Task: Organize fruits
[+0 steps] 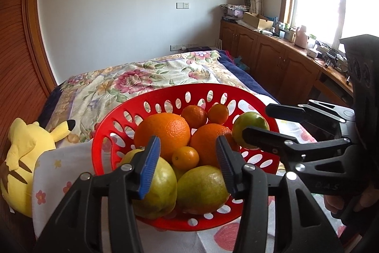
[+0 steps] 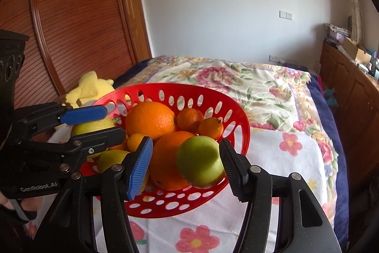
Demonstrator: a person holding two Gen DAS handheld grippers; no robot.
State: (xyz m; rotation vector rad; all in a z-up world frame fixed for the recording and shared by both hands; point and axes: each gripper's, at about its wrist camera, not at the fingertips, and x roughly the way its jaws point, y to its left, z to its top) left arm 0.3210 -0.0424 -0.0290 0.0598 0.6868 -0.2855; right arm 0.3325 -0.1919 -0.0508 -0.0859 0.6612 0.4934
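A red perforated basket (image 1: 100, 141) (image 2: 242, 132) sits on a white flowered cloth on the bed. It holds two big oranges (image 1: 163, 134) (image 2: 150, 120), small mandarins (image 1: 194, 116), a kumquat (image 1: 185, 157) and yellow-green fruits (image 1: 201, 189). My left gripper (image 1: 187, 166) (image 2: 113, 120) is open over the near left of the pile, above a yellow-green fruit (image 1: 158, 189) (image 2: 92, 127). My right gripper (image 2: 186, 142) (image 1: 255, 121) is open around a green fruit (image 2: 201, 161) (image 1: 251, 121) at the basket's right rim. A gap shows between that fruit and the blue pad (image 2: 141, 165).
A yellow plush toy (image 1: 28, 158) (image 2: 92, 87) lies left of the basket by the wooden wardrobe (image 2: 71, 27). The flowered bedspread (image 1: 132, 80) stretches behind. Wooden cabinets (image 1: 272, 56) with clutter run under the window on the right. A hand (image 1: 343, 203) grips the right tool.
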